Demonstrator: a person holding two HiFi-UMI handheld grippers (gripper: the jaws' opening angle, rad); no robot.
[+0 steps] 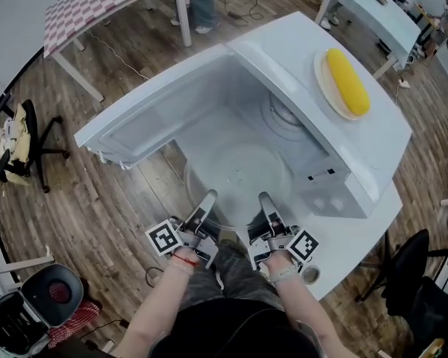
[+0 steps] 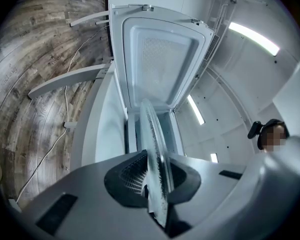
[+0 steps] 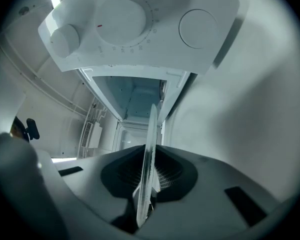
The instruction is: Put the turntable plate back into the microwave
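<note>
The step in hand is the carry-in. The clear glass turntable plate (image 1: 237, 171) is held roughly level in front of the open microwave (image 1: 343, 162), gripped at its near rim by both tools. The left gripper (image 1: 203, 209) is on the near-left of the rim and the right gripper (image 1: 267, 209) on the near-right. In each gripper view the plate's edge runs upright between the fingers (image 2: 127, 176), which are closed narrowly onto the glass with their pads pressed against both faces. The door (image 1: 157, 114) is swung wide to the left, so the cavity (image 1: 231, 118) is open. On the cavity floor, toward the far right, sits a round ring fitting (image 1: 284, 116), which is not yet covered. The plate's far rim seems to be at the mouth of the opening, though I cannot say how far inside it reaches. The right gripper view looks past the glass to the control panel (image 3: 122, 19) and into the cavity beside it. The plate looks lined up with the opening rather than with the panel side. The microwave stands on a white surface (image 1: 358, 237), and a dish with a long yellow thing (image 1: 347, 80) rests on top of it, clear of the work. My reading is that the next move calls for pushing both tools forward together and keeping the glass level. The plate then needs centring over the ring, lowering until it seats, and only then releasing. With the grip at the near rim alone, the far side may sag or knock the threshold.
</note>
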